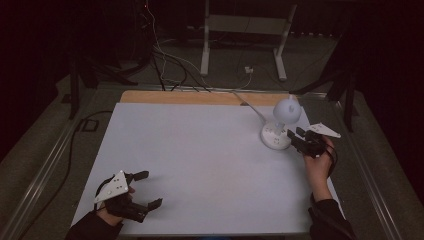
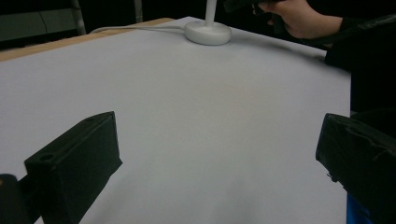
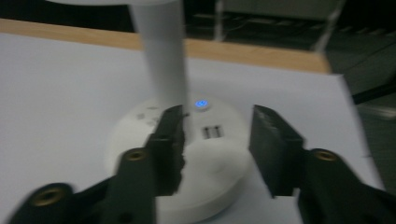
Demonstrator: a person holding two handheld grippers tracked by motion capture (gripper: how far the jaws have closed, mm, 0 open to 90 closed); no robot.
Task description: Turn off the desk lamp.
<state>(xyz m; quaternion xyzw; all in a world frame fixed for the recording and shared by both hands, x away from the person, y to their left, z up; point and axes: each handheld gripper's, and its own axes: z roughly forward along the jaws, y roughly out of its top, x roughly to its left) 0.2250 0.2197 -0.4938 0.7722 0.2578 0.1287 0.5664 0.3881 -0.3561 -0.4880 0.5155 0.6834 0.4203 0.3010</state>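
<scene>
From the high view, a white desk lamp (image 1: 278,127) is standing near the far right corner of the white worktop (image 1: 200,165), its round head tipped up over its disc base and its cord running off the far edge. The right gripper (image 1: 296,135) is hovering right at the near-right side of the base, fingers parted and nothing between them. The left gripper (image 1: 150,189) is resting near the front left corner, well apart from the lamp, its fingers spread wide and gripping nothing.

In the left gripper view, its two black fingers (image 2: 74,163) are standing far apart over bare worktop (image 2: 210,140). The lamp's base (image 2: 208,33) is sitting at the far end, with the person's right hand (image 2: 299,18) just beside it.

In the right gripper view, the fingers (image 3: 170,144) are poised over the lamp's base (image 3: 219,163), half open, with the left one just in front of the lamp's stem (image 3: 161,56); whether it is touching the base is hard to tell through the blur. Between the fingers and a little beyond, a small button (image 3: 201,103) is glowing blue beside two slots (image 3: 212,133).

The step in hand looks like working the lamp's button with the right gripper; the glow suggests the lamp has power. The next move probably calls for either one fingertip lining up over that small button and pressing straight down, gently enough that the light base is not sliding, or a careful drawing away without knocking the stem.
</scene>
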